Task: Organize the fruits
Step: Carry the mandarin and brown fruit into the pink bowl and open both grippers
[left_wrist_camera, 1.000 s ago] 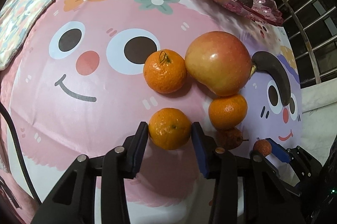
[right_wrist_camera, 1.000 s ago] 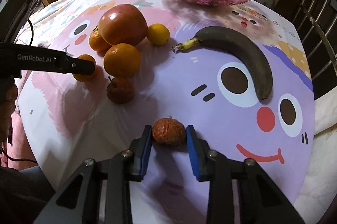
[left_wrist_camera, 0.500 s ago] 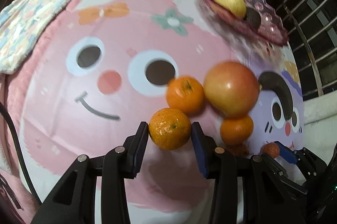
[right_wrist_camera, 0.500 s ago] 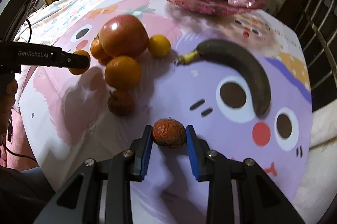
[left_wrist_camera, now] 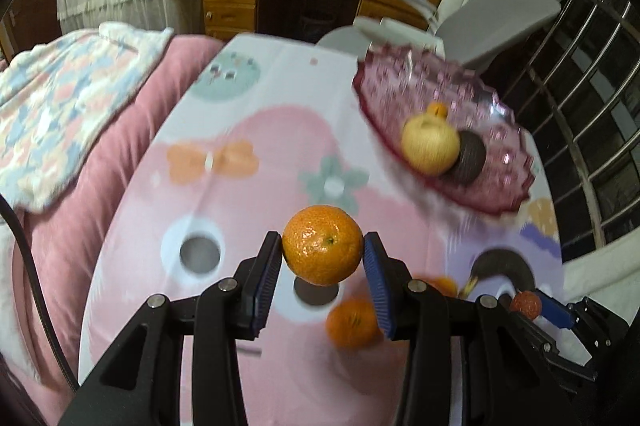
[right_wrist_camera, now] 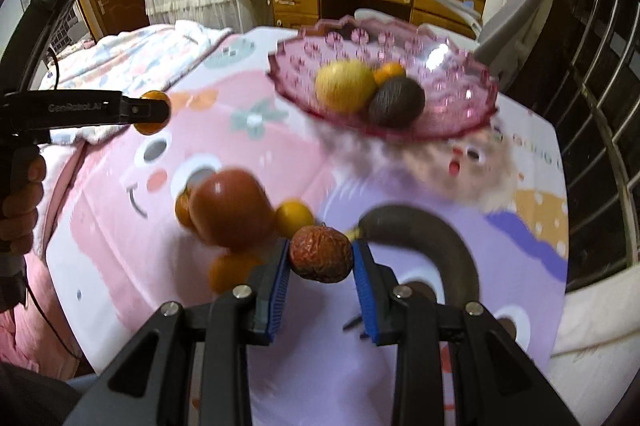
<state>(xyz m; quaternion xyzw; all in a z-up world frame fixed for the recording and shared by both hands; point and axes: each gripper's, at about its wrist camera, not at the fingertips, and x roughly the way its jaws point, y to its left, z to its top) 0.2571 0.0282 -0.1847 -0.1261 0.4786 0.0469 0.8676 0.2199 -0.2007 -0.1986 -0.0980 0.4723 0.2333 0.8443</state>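
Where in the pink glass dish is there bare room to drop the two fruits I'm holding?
The pink glass dish is bare along its right side and front rim. Its middle is crowded: the yellow pear, the dark fruit and a small orange bunch together. The mandarin and the wrinkled red fruit could go right of that cluster.

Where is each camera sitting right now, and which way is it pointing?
Left wrist: rides the left tool, facing along its fingers over the held tangerine toward the pink bowl; its own black fingers show, with the right tool at lower right.
Right wrist: rides the right tool, facing over the wrinkled red fruit toward the bowl; the left tool and the person's hand show at left.
Shared: bowl, both tools, tablecloth, wooden desk.
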